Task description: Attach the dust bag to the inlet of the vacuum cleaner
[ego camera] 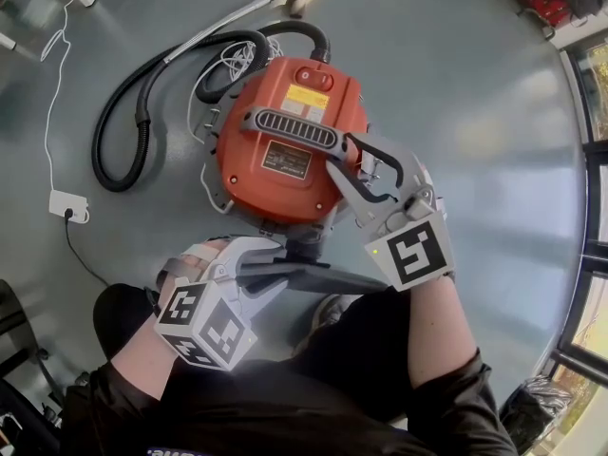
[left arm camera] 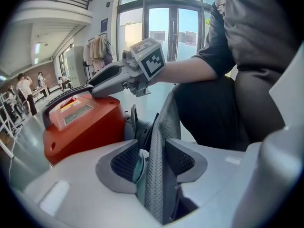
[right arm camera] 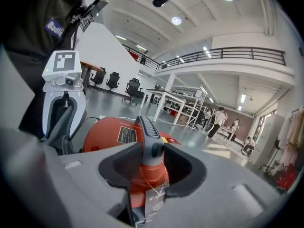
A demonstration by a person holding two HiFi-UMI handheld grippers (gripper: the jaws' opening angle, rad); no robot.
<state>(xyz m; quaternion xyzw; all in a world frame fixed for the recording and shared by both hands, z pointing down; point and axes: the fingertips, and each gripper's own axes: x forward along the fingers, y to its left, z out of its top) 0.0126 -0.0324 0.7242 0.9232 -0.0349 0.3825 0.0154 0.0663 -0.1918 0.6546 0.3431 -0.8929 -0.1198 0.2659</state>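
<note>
While the flat dark grey woven fabric dust bag (ego camera: 318,278) hung level just in front of the person's lap, its far edge lay against the black round inlet (ego camera: 306,243) on the near side of the round orange vacuum cleaner (ego camera: 285,160); whether it was seated there could not be told. Its mesh cloth stood edge-up between the jaws of the left gripper (ego camera: 271,269), which were released: one pad touched the cloth, while the other stood a little apart from it beside a pale fold. Above, the right gripper (ego camera: 340,155) had its jaws spread loosely either side of the near end of the grey ribbed carry handle (ego camera: 290,129), not clenched on it, and a small paper tag (right arm camera: 154,201) dangled on a thread below that end. Both grippers were crowded close to the vacuum's near edge, hard by the person's dark sleeves. Behind and left of the body, the black ribbed hose (ego camera: 133,131) looped out, with a metal wand (ego camera: 228,22) beyond it and a thin white cable (ego camera: 52,93) running down to a white socket block (ego camera: 68,204). Rightward, a broad stretch of smooth grey floor (ego camera: 465,84) reached to the dark window frames (ego camera: 589,169).
</note>
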